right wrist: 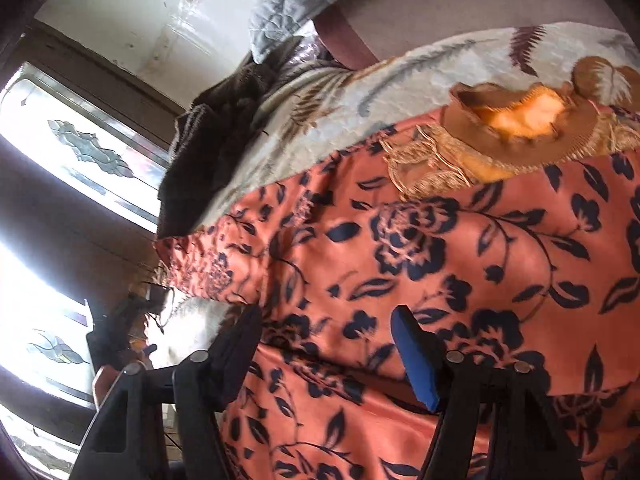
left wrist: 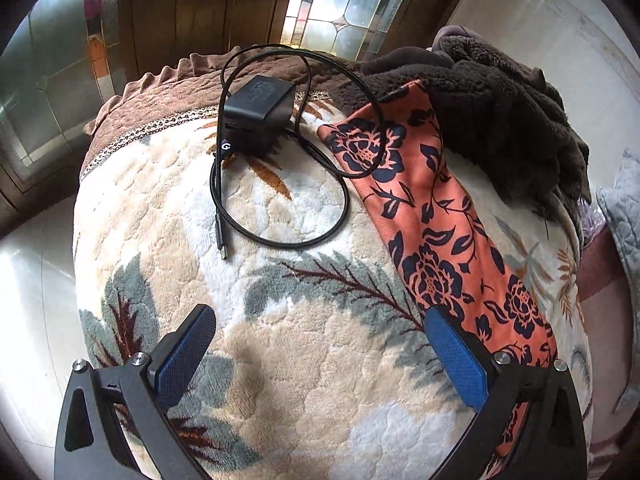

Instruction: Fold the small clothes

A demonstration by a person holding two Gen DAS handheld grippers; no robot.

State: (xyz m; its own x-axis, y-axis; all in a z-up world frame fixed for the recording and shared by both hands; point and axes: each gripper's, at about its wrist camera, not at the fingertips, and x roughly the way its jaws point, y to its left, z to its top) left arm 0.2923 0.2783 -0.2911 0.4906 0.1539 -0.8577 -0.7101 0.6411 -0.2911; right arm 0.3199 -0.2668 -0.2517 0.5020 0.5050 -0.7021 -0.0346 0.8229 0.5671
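Observation:
An orange cloth with a dark blue flower print (left wrist: 436,216) lies in a long strip on a cream leaf-patterned blanket (left wrist: 280,360). My left gripper (left wrist: 320,344) is open and empty over the blanket, its right finger (left wrist: 456,360) at the cloth's left edge. In the right wrist view the same cloth (right wrist: 460,248) fills the frame. My right gripper (right wrist: 328,332) is open, jaws apart just above a fold of the cloth, holding nothing.
A black charger block (left wrist: 260,108) with a looped black cable (left wrist: 288,236) lies on the blanket, the cable crossing the cloth's far end. A dark brown fleece garment (left wrist: 504,120) is heaped behind. A tan fringed item (right wrist: 516,140) rests on the cloth.

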